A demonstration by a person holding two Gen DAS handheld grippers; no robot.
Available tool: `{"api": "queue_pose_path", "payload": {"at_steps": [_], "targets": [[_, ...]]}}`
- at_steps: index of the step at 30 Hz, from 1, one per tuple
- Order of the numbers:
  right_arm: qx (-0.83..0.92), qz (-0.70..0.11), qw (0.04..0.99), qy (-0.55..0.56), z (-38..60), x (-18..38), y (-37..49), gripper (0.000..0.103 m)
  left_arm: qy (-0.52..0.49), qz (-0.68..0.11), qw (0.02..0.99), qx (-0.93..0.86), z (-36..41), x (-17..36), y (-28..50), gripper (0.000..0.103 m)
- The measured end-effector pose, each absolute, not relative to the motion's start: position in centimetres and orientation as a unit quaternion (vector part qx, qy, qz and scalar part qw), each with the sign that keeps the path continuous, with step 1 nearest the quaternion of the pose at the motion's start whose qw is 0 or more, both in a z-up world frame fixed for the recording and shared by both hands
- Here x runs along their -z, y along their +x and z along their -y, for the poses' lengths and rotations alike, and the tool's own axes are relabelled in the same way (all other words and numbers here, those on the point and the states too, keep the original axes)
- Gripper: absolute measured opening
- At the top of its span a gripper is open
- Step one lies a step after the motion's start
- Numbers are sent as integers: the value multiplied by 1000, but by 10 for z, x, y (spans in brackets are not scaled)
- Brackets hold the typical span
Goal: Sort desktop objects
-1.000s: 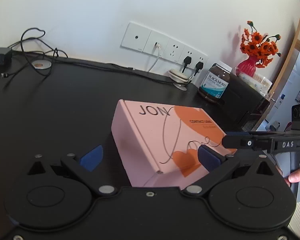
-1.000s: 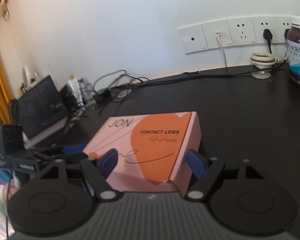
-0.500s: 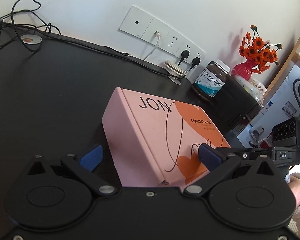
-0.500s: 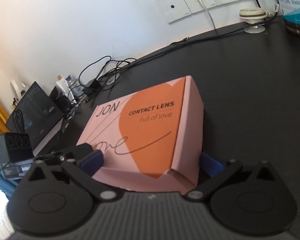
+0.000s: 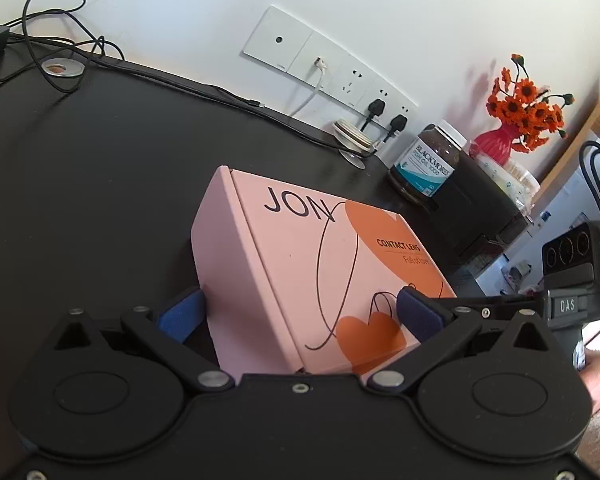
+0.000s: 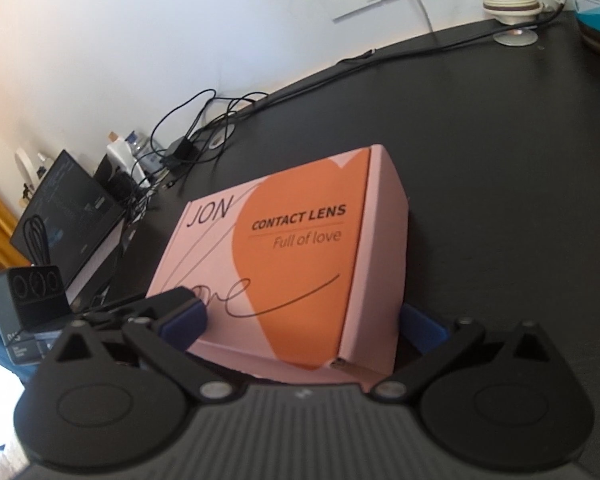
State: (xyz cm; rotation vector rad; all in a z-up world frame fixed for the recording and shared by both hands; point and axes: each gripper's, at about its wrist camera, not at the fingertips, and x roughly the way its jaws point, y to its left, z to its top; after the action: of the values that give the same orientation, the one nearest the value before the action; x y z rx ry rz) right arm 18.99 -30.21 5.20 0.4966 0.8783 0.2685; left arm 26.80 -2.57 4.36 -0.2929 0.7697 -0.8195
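A pink box (image 6: 296, 256) lies on a dark surface (image 6: 500, 152), bare toward the wall, cables at its far edge. Right hand-held gripper (image 6: 300, 324), jaws just opened wide, straddles the box's near end; left hand-held gripper (image 5: 300, 316) spans its corner, grip unclear.

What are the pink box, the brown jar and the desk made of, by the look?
Pink box: likely matte printed cardboard, with folded edges and a tab seam at the corner. Brown jar: glossy amber glass or plastic, cannot tell which; paper-like label, white lid. Desk: dark, smooth surface with a soft sheen, perhaps laminate or painted wood; no grain shows.
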Motion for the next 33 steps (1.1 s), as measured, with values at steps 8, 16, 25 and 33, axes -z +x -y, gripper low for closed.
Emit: {"api": "queue_pose_path", "payload": {"at_steps": [8,16,25,33], "targets": [[-122,-393,877,249,301,-49,181,102,-143,-371,837,376,27,-46,268,103],[-111,-396,877,250,299,-51,183,102,-138,-357,832,401,21,-41,267,103],[-124,-374,888,235,298,-48,178,102,-133,-347,837,401,23,-42,264,103],[-123,-373,889,234,303,-49,190,102,-125,-363,838,388,35,-48,283,103]]}}
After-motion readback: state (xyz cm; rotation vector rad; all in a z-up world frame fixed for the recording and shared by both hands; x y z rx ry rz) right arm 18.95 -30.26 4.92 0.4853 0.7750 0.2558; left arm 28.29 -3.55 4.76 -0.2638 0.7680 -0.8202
